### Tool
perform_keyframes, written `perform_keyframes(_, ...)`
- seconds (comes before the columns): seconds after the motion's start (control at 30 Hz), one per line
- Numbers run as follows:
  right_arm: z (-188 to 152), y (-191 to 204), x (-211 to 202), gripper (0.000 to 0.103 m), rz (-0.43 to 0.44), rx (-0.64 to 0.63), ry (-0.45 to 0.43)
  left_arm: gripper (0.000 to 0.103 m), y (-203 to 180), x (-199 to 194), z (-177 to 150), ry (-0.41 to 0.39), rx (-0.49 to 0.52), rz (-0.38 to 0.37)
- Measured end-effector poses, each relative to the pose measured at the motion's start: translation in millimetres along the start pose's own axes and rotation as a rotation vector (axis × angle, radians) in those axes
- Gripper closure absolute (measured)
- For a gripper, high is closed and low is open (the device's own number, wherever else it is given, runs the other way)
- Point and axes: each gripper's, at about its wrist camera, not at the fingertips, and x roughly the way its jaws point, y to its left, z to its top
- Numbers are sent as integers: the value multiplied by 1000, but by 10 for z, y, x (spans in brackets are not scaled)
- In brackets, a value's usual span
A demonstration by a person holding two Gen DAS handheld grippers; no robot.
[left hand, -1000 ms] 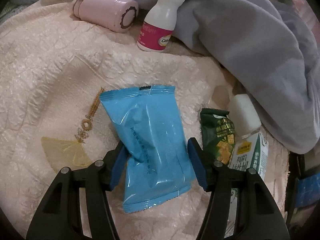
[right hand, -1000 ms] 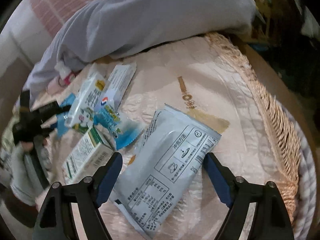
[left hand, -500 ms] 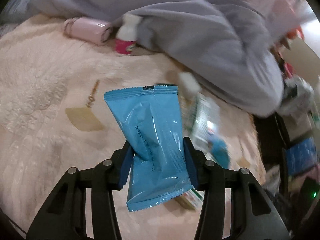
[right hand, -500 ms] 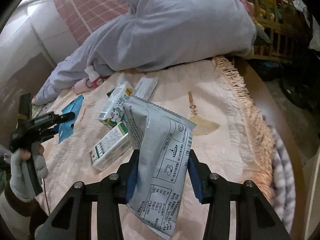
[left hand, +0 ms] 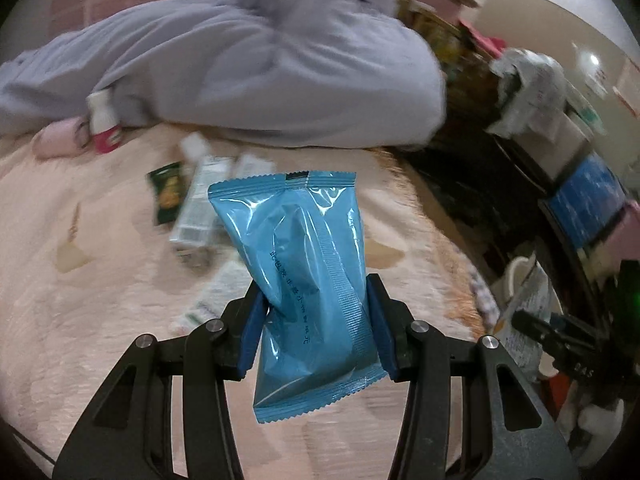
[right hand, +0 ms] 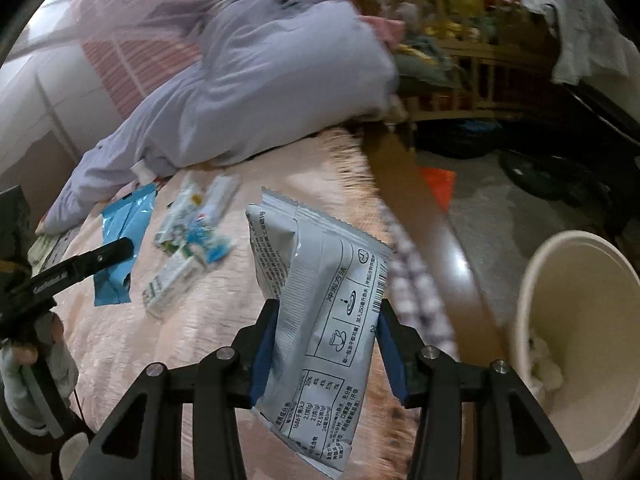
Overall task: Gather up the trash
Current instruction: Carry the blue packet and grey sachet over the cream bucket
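Trash is held in both tools: a glossy blue plastic snack packet (left hand: 310, 280) is clamped between the blue pads of the left hand-held gripper (left hand: 314, 326), and a grey-white printed foil sachet (right hand: 320, 312) is pinched between the blue pads of the right hand-held gripper (right hand: 326, 350). Both packets are lifted clear of the pale pink quilted bedspread (left hand: 80, 280), each standing roughly upright with its lower end hanging below the jaws. In the right wrist view the left hand-held gripper (right hand: 116, 250) is seen at the left edge with the blue packet (right hand: 120, 240) in its grip, held by a gloved hand (right hand: 32, 380). More litter is left on the bedspread: a small dark green snack bag (left hand: 168, 192), several white-and-green cartons (left hand: 200, 208) beside it, and a white bottle with a magenta label (left hand: 105, 124) next to a pink cylindrical container (left hand: 56, 142), both close against a bunched lavender-grey blanket (left hand: 260, 72). A round cream-coloured waste bin (right hand: 580, 344) is seen on the floor to the right of the bed's brown wooden edge (right hand: 424, 232), below and to the right of the sachet, with some pale crumpled material at its bottom. Much of both views is blurred.
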Motion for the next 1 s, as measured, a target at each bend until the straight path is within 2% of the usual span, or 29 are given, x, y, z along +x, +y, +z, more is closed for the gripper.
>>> perform_keyframes(0.3, -122, -572, -259, 56, -53, 89, -29, 57, -625, 115, -27, 4, 117, -33)
perform_keyframes(0.63, -244, -946, -425, 55, -83, 161, -47, 57, -1031, 250, -54, 26, 168, -88)
perform_keyframes(1.0, -344, -1479, -658, 55, -172, 244, -77, 57, -1593, 481, -28, 73, 216, -206)
